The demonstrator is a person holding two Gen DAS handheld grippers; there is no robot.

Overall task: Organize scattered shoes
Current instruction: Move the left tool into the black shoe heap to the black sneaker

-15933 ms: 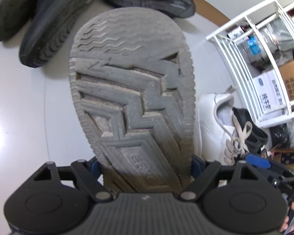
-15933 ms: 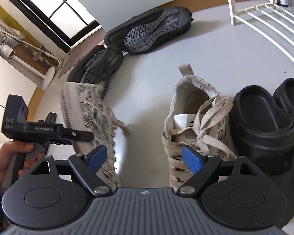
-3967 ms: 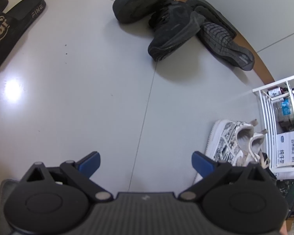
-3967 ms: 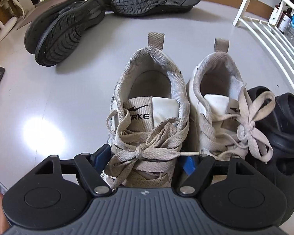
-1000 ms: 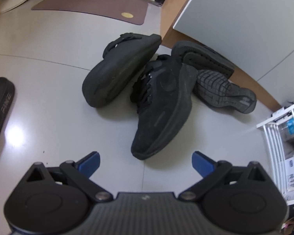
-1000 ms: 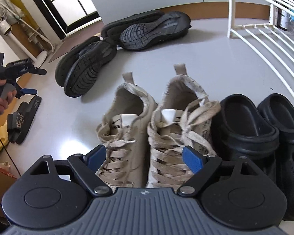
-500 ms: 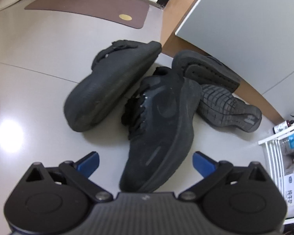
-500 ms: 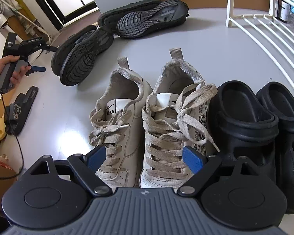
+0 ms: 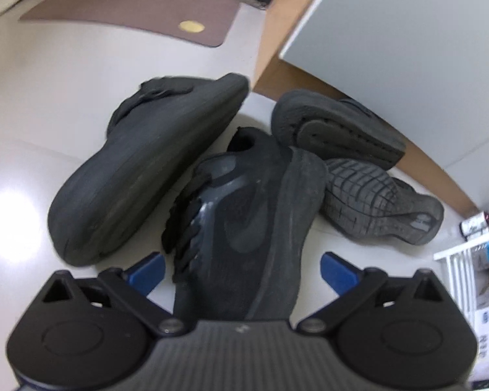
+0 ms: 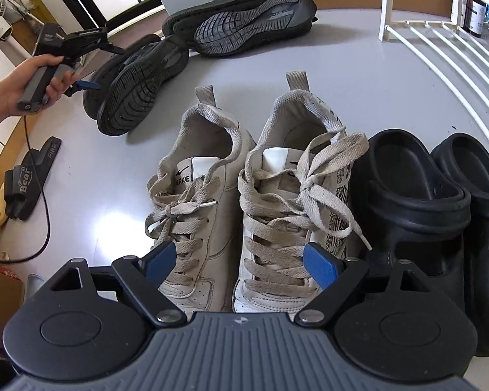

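Observation:
A black sneaker (image 9: 244, 228) lies on its side on the pale floor, its toe end between the fingers of my left gripper (image 9: 243, 270), which stands open; the blue pads (image 9: 337, 268) flank it without pressing. To its left a second black shoe (image 9: 140, 176) shows its sole. Two more black sneakers (image 9: 381, 202) lie soles-out by the wall. In the right wrist view, two white lace-up sneakers (image 10: 192, 215) stand side by side under my open right gripper (image 10: 239, 260). Beside them is a pair of black clogs (image 10: 414, 202). A hand holds the left gripper (image 10: 97, 65) at the far left.
A white wire rack (image 10: 440, 32) stands at the right, with bottles on it. A black "Bear" slide (image 10: 26, 182) lies at the left near a cable. A brown mat (image 9: 130, 6) lies by the doorway, and a wood skirting (image 9: 277, 65) runs behind the black shoes.
My left gripper has moved forward onto the black shoe pile, so the side-lying sneaker now lies between its fingers. The right gripper has stayed over the white sneakers, still open.

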